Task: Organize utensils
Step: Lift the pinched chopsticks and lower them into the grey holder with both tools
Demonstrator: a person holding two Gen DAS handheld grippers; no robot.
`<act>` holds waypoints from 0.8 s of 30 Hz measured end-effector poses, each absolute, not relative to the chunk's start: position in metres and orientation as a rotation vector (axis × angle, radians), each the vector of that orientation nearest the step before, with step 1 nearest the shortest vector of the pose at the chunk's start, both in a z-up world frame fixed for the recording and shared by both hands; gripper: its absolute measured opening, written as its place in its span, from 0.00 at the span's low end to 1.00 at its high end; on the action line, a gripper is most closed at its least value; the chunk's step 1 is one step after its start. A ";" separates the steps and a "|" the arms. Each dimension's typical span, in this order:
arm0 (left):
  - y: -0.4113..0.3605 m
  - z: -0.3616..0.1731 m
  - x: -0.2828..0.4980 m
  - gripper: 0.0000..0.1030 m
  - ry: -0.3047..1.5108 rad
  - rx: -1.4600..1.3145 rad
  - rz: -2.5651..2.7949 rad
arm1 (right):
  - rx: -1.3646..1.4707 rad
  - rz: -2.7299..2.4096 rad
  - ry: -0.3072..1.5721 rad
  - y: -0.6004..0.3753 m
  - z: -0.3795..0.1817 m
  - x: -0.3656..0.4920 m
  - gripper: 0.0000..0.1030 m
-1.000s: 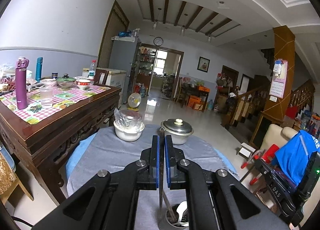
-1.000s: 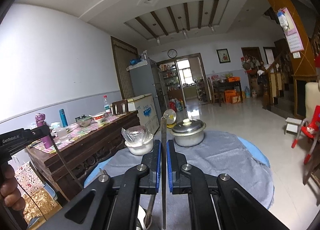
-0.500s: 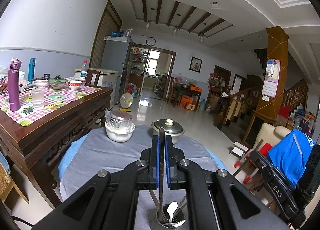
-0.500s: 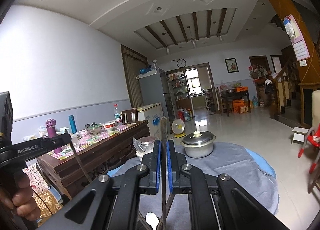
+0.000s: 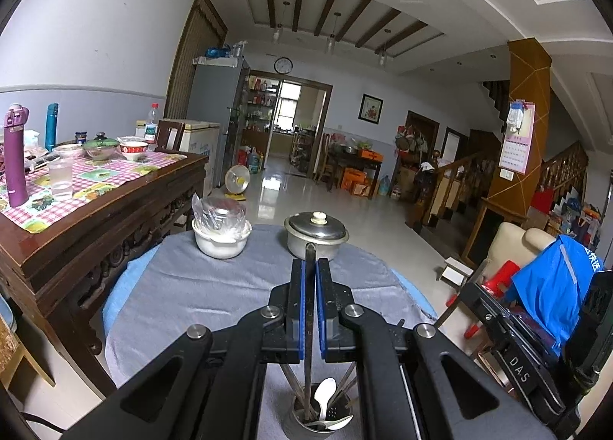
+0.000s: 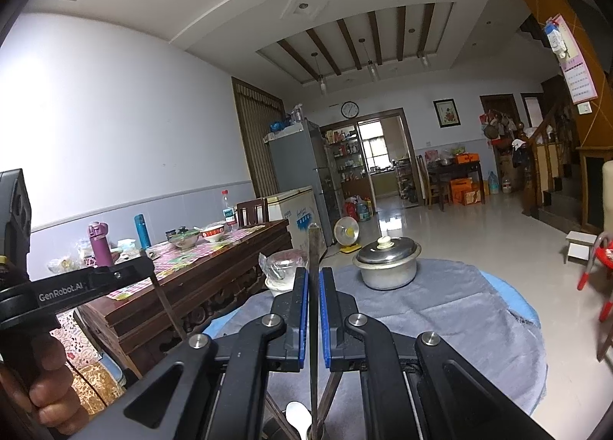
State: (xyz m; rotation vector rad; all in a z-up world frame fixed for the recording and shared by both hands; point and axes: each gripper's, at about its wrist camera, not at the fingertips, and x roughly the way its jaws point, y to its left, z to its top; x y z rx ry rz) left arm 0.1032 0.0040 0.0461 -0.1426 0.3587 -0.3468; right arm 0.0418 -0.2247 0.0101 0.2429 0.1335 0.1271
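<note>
Grey cloth (image 5: pixel 184 298) covers the round table, and nearest the cameras a steel utensil cup (image 5: pixel 306 422) stands on it with a white plastic spoon (image 5: pixel 323 398) and dark sticks inside. Each gripper is clamped tight on one upright dark chopstick — the left gripper (image 5: pixel 310 306) on its chopstick (image 5: pixel 309 260), the right gripper (image 6: pixel 314 309) on another (image 6: pixel 314 248), both with their lower ends down in the cup. Farther back sit a plastic-wrapped white bowl (image 5: pixel 220 237) and a lidded steel pot (image 5: pixel 316 235) — beyond them, a tiled hall.
</note>
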 end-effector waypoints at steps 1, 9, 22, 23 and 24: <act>0.004 0.045 0.104 0.05 0.361 -0.141 -0.344 | 0.240 0.127 0.138 -0.224 0.009 0.043 0.06; 0.005 0.040 0.110 0.05 0.384 -0.140 -0.331 | 0.235 0.134 0.168 -0.222 0.001 0.052 0.06; 0.002 0.023 0.126 0.05 0.464 -0.124 -0.310 | 0.246 0.152 0.235 -0.220 -0.013 0.065 0.06; 0.001 0.022 0.128 0.05 0.469 -0.121 -0.309 | 0.250 0.155 0.241 -0.220 -0.014 0.066 0.06; 0.000 0.020 0.128 0.05 0.477 -0.120 -0.310 | 0.253 0.157 0.246 -0.220 -0.015 0.067 0.06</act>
